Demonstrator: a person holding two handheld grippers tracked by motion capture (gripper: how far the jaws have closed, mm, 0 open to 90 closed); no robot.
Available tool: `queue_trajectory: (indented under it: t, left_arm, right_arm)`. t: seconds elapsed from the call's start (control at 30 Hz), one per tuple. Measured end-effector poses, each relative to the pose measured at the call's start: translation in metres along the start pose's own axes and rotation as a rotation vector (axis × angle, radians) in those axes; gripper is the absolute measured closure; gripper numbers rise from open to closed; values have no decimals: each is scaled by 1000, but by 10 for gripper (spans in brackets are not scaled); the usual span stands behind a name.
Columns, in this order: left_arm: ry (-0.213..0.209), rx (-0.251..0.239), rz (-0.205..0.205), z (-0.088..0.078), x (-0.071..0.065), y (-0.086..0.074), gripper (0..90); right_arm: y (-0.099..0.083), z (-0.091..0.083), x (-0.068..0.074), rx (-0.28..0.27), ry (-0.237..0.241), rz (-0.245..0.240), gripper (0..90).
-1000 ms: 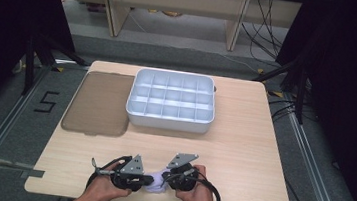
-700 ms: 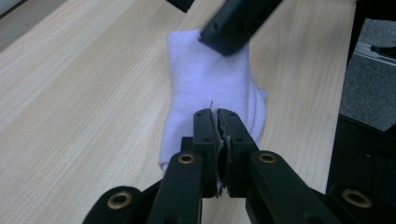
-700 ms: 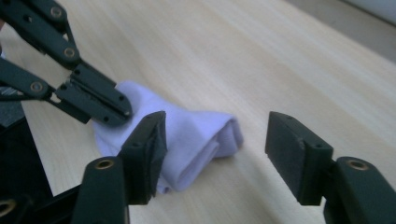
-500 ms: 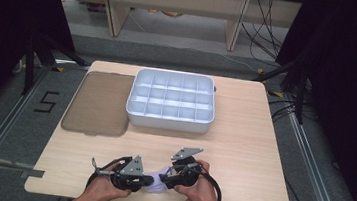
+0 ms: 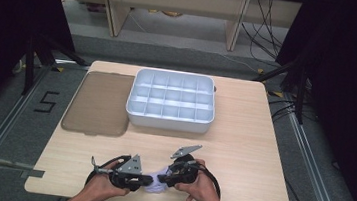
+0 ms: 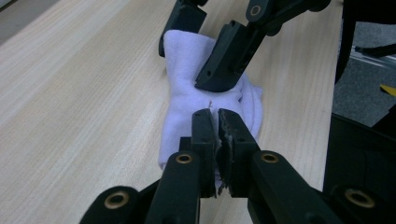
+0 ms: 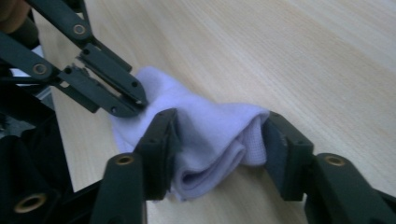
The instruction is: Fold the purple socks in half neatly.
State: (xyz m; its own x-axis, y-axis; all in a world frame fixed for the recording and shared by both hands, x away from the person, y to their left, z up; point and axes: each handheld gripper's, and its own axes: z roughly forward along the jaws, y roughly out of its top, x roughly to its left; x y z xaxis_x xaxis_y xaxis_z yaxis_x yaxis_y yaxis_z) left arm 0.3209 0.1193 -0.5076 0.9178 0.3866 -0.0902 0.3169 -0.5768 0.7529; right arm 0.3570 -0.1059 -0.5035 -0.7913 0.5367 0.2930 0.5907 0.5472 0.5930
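Soft white knit, a folded sock lying near the front edge of the table: light, floppy, nothing to break. My left gripper is pinched tight on one end; my right gripper has just been closing, jaws around the bunched fold, pads touching its sides. I'd grab thick folds, since single layers slip. No labels or writing I can read.

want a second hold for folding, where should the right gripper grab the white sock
Grip the bunched, folded end of the white sock, coming from the side opposite the left gripper, which pinches the other end. The layers stack thick there, and the right gripper fingers already straddle them.
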Motion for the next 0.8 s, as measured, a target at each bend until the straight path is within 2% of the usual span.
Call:
queue_trajectory:
  t: [0.03,0.07,0.1,0.13,0.17,0.2,0.23,0.27,0.3,0.33,0.47,0.5,0.53,0.57,0.6,0.63,0.67,0.7,0.73,0.77,0.8]
  left_arm:
    - [2,0,21,-1,1,0,841]
    - [2,-8,9,0,-1,0,839]
    - [4,-9,16,0,-1,0,836]
    - [9,-4,22,-1,-1,0,828]
    - [9,2,5,-2,-2,0,812]
    - [16,20,16,-5,0,1,785]
    - [6,-4,-6,-5,0,0,758]
    - [16,10,-14,-8,2,-1,731]
    - [0,-7,-20,-10,3,-1,683]
    - [13,-1,-49,-13,2,-3,683]
    - [27,-6,-58,-24,1,-9,588]
    - [37,-19,-80,-26,0,-11,566]
    - [44,-12,-84,-28,1,-13,530]
    - [56,-4,-86,-31,2,-15,506]
    - [69,1,-101,-33,2,-17,472]
    - [85,2,-119,-35,1,-20,452]
    - [94,9,-109,-36,2,-21,424]
    - [111,20,-129,-38,3,-24,411]
    - [118,18,-136,-39,3,-25,400]
    - [123,24,-124,-41,4,-27,394]
    - [132,13,-155,-42,3,-29,388]
  right_arm:
    - [0,0,-1,-7,10,6,539]
    - [-1,0,-1,-7,18,10,559]
    - [-1,0,-1,-8,22,15,581]
    - [-1,0,0,-9,25,15,600]
    - [-1,0,1,-10,26,13,614]
    - [-1,0,1,-12,34,17,626]
    - [-1,0,1,-16,33,22,634]
    - [-1,-1,1,-19,25,27,642]
    - [-2,-2,3,-21,17,19,654]
    - [-2,-2,3,-21,17,19,654]
    - [-2,-3,6,-24,-8,17,665]
    - [-2,-3,7,-28,-9,8,667]
    - [-2,-2,7,-35,-13,-12,668]
    - [-2,-3,10,-31,-22,18,669]
    - [-2,-3,10,-29,-13,9,669]
    - [-2,-3,10,-33,-30,-5,669]
    - [-2,-4,12,-31,-38,2,670]
    - [-2,-3,12,-45,-46,-12,670]
    - [-1,-5,14,-28,-54,0,670]
    - [-1,-5,15,-29,-54,-14,670]
    - [0,-5,15,-26,-61,-19,670]
